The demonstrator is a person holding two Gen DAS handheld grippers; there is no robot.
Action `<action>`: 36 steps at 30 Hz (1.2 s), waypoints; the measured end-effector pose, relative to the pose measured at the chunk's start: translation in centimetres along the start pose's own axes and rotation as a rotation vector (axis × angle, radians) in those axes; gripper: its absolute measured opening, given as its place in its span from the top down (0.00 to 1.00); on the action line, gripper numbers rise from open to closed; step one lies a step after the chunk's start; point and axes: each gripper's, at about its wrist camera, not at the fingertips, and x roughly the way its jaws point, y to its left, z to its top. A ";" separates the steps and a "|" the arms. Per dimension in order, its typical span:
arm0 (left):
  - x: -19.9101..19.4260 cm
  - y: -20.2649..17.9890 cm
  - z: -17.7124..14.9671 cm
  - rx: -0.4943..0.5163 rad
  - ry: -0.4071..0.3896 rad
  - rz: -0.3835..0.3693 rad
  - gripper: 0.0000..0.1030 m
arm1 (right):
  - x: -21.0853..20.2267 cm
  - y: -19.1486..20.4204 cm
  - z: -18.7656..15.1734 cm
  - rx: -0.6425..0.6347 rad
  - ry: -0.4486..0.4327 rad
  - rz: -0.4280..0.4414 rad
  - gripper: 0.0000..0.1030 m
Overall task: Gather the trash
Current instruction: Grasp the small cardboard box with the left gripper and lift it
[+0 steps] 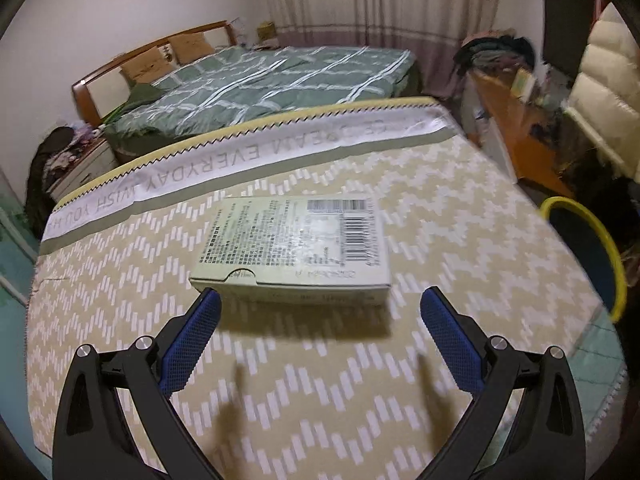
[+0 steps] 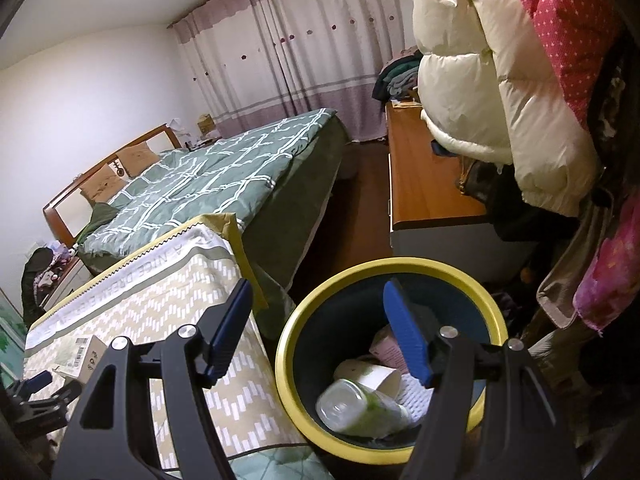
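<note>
A flat pale green carton (image 1: 294, 242) with barcodes lies on the table's beige zigzag cloth (image 1: 320, 380). My left gripper (image 1: 320, 296) is open just in front of it, with its blue pads (image 1: 190, 344) level with the carton's near edge and not pressing on it. In the right wrist view my right gripper (image 2: 316, 286) hangs open and empty over a yellow-rimmed dark blue bin (image 2: 304, 312). The bin holds a clear bottle (image 2: 356, 408), a paper cup (image 2: 372, 374) and a pink box (image 2: 384, 342). The carton (image 2: 80, 354) also shows at the lower left.
The bin (image 1: 600, 240) stands off the table's right edge. Behind the table is a bed with a green quilt (image 2: 208, 176). A wooden cabinet (image 2: 424, 184) runs along the right, with a cream puffer coat (image 2: 480, 92) and other clothes hanging over the bin.
</note>
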 end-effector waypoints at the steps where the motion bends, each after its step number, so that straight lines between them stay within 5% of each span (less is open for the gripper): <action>1: 0.6 0.0 0.2 -0.006 0.019 0.005 0.05 | 0.1 -0.1 0.0 0.001 0.001 0.003 0.37; 11: 2.5 4.9 -0.4 -0.114 0.120 -0.004 0.05 | 0.0 -0.5 -0.1 0.005 0.007 0.023 0.37; 18: 1.5 14.0 -3.1 -0.257 0.146 0.124 0.05 | -0.3 0.0 0.0 -0.004 0.001 0.034 0.37; 20: 0.9 15.3 -3.4 -0.297 0.131 0.107 0.05 | -0.3 0.4 0.0 -0.011 0.000 0.039 0.37; 28: 0.9 10.8 0.2 -0.269 0.092 -0.049 0.05 | -0.4 2.1 -0.1 -0.048 0.003 0.058 0.37; 36: 5.0 8.5 4.6 -0.308 0.155 0.043 0.05 | 0.0 2.0 -0.1 -0.045 0.018 0.071 0.37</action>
